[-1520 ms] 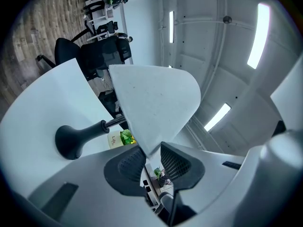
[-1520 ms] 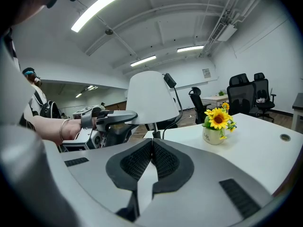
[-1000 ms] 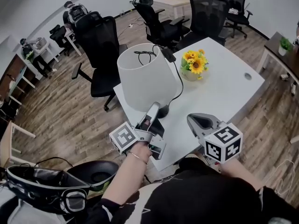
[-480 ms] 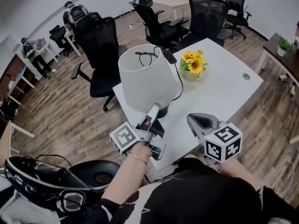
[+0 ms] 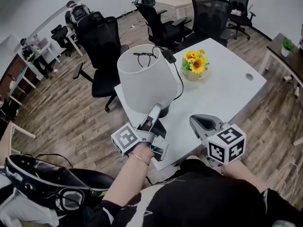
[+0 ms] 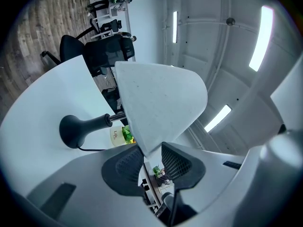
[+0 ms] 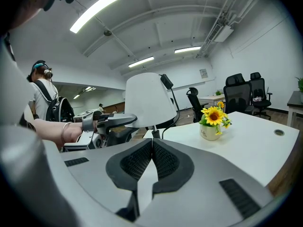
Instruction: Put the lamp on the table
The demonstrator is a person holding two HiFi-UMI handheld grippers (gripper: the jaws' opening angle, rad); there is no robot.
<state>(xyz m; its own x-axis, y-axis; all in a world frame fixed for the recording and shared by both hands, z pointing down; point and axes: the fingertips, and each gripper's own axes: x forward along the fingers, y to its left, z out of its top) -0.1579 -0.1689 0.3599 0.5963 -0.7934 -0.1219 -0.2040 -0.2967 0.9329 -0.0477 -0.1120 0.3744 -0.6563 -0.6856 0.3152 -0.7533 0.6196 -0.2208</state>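
Note:
The lamp stands at the near left corner of the white table [image 5: 227,89], with its white shade [image 5: 144,79] over a black base [image 5: 164,111]. Its cord lies across the open top of the shade. My left gripper [image 5: 155,109] reaches up to the shade's lower rim. In the left gripper view the rim [image 6: 144,148] sits between the pads of that gripper [image 6: 152,156], whose jaws are opening, with a gap beside the rim. The lamp's base [image 6: 75,129] rests on the tabletop. My right gripper [image 5: 196,122] hovers over the table's near edge, shut and holding nothing.
A small pot of sunflowers [image 5: 194,65] stands behind the lamp. Black office chairs [image 5: 102,51] ring the table's far and left sides on a wooden floor. Another black chair seat [image 5: 102,176] is at my lower left. People stand far off at the left wall [image 5: 75,13].
The lampshade has leaned slightly to the left. Both grippers stay almost where they were.

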